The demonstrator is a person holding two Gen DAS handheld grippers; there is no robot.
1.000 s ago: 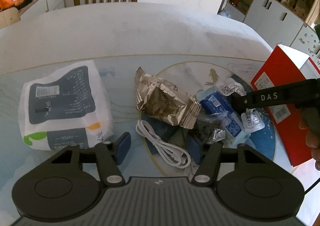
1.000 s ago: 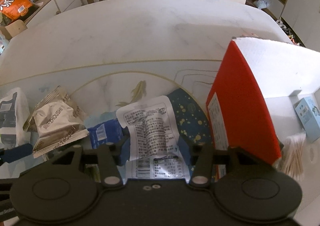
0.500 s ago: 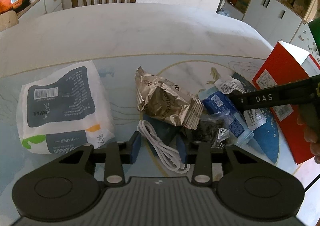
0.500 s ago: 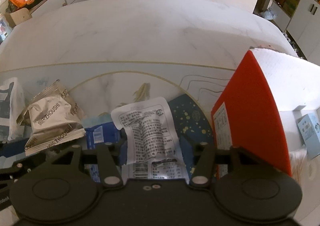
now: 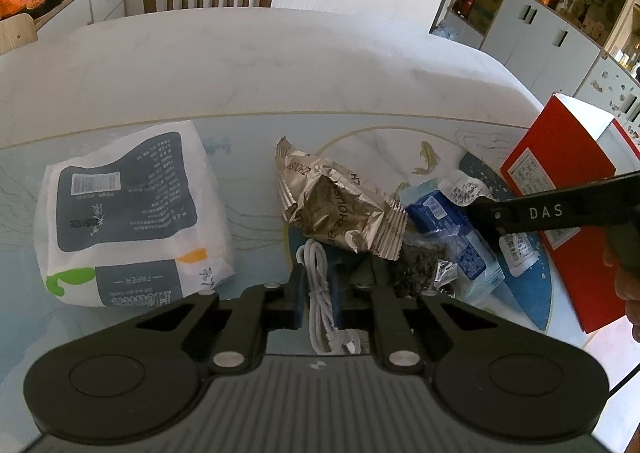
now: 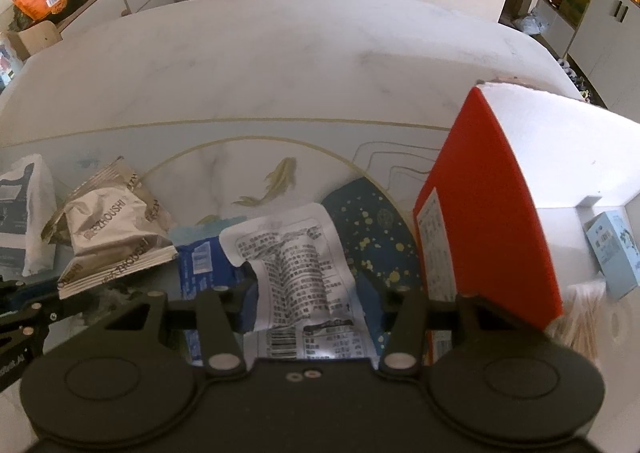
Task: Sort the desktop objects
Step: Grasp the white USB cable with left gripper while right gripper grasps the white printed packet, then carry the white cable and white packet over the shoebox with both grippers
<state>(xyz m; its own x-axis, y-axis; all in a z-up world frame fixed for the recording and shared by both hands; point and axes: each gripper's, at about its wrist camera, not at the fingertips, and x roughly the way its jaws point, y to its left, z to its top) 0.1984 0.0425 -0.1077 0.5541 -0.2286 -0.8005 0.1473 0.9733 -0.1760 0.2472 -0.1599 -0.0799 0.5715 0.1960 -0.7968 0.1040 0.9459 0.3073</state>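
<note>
White coiled cable [image 5: 320, 285] lies on the glass-topped table [image 5: 280, 65] in the left wrist view, pinched between the blue pads of the left gripper [image 5: 319, 293], whose jaws have just been closing and now press on the cable from both sides. Beyond the fingertips lies a crumpled gold foil snack packet [image 5: 340, 209], with a dark clear-wrapped packet [image 5: 424, 265] and a blue packet [image 5: 452, 237] to its right. A white paper-tissue pack [image 5: 128, 213] sits well to the left. A red box [image 5: 560, 181] stands at the right edge; the other gripper's black arm crosses in front of it.

In the right wrist view, the right gripper [image 6: 308, 289] has a white printed sachet [image 6: 300, 265] between its fingers. Its jaws have just been closing; the left pad touches the sachet's edge and the sachet is buckled between the pads, so they are pinching it. The blue packet [image 6: 204, 265] lies just left, the gold foil snack packet [image 6: 108, 237] further left. The red box [image 6: 484, 213] stands at right, with a light blue carton [image 6: 612, 253] and cotton swabs [image 6: 580, 317] inside.
</note>
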